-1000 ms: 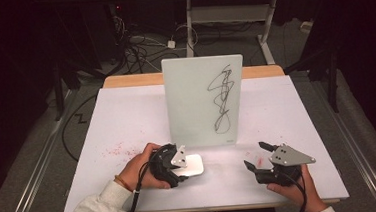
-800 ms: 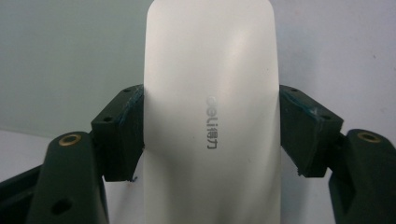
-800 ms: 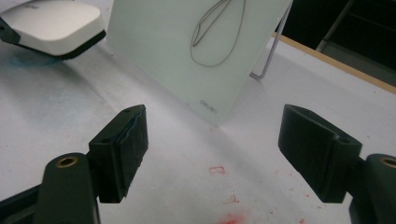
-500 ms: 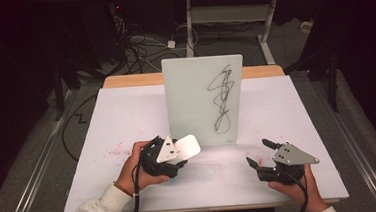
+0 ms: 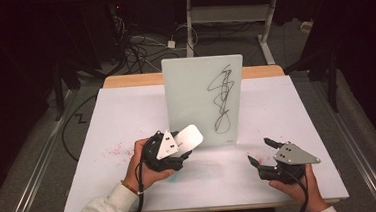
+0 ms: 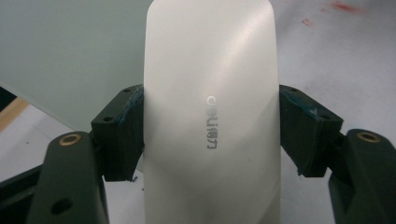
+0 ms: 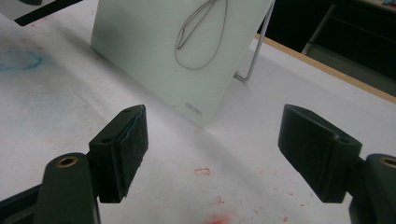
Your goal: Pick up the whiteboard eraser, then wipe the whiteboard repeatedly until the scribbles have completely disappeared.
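Observation:
A small whiteboard [image 5: 195, 100] stands upright at the table's middle, with a black scribble [image 5: 222, 101] on its right half. My left gripper [image 5: 181, 145] is shut on a white eraser [image 5: 188, 137], held off the table just in front of the board's lower left. In the left gripper view the eraser [image 6: 210, 116] sits clamped between both pads [image 6: 122, 135], with the board's blank face behind it. My right gripper [image 5: 259, 150] stands open near the front right, its jaws wide apart with nothing between them. It [image 7: 217, 154] points at the whiteboard [image 7: 154, 46] and its lower right corner.
White sheet covers the table [image 5: 126, 115], with red marks [image 5: 114, 152] at the left, more red spots [image 7: 210, 196] and a blue smudge [image 7: 18, 59]. A wire stand [image 7: 254, 51] props the board from behind. Cables [image 5: 141, 44] lie on the floor beyond the wooden back edge [image 5: 129, 81].
My left gripper has lifted the eraser off the table and carried it up and forward toward the board. My right gripper has shifted slightly to the right and stayed open.

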A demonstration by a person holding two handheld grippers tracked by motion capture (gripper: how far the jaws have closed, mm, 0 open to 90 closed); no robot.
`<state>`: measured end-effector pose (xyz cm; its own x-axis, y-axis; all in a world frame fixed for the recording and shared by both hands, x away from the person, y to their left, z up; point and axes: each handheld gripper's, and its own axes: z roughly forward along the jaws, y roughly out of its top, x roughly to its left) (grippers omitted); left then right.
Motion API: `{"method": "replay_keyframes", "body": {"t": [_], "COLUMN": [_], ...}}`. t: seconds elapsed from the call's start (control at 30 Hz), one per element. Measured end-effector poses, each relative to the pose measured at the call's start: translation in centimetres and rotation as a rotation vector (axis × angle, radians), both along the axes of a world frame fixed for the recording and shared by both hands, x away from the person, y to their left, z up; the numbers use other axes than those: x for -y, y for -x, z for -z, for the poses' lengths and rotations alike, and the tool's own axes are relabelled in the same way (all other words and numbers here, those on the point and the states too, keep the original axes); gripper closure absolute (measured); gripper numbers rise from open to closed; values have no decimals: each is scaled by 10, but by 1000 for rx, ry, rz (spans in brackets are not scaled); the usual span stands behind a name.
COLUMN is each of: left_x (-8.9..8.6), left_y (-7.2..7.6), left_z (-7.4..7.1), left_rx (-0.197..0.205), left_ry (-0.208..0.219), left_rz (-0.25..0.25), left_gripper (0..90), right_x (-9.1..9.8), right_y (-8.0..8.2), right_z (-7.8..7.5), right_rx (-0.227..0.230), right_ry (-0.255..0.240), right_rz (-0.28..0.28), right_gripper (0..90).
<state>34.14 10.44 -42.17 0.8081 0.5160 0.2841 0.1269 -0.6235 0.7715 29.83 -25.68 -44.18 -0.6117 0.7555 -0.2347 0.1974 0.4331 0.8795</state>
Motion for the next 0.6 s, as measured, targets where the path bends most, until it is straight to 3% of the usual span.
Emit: {"method": "replay_keyframes", "body": {"t": [0.1,0.23,0.27,0.5,0.6], "left_x": [9,17,21,34,52], "left_y": [-2,-2,-2,-8,-13], "left_z": [0,-2,-2,-5,-9], "left_rx": [32,63,91,133,178], "left_ry": [25,35,38,55,41], "left_rz": [-52,-82,-99,-132,-139], "left_gripper": [293,293,293,293,293], "right_x": [1,2,2,0,0], "right_y": [-1,-1,-1,-2,-1], "right_z": [0,0,0,0,0], "right_rx": [3,4,2,4,5], "right_ry": [-1,-4,-4,1,-2], "right_rz": [3,8,9,7,8], "right_gripper": [249,249,249,248,248]}}
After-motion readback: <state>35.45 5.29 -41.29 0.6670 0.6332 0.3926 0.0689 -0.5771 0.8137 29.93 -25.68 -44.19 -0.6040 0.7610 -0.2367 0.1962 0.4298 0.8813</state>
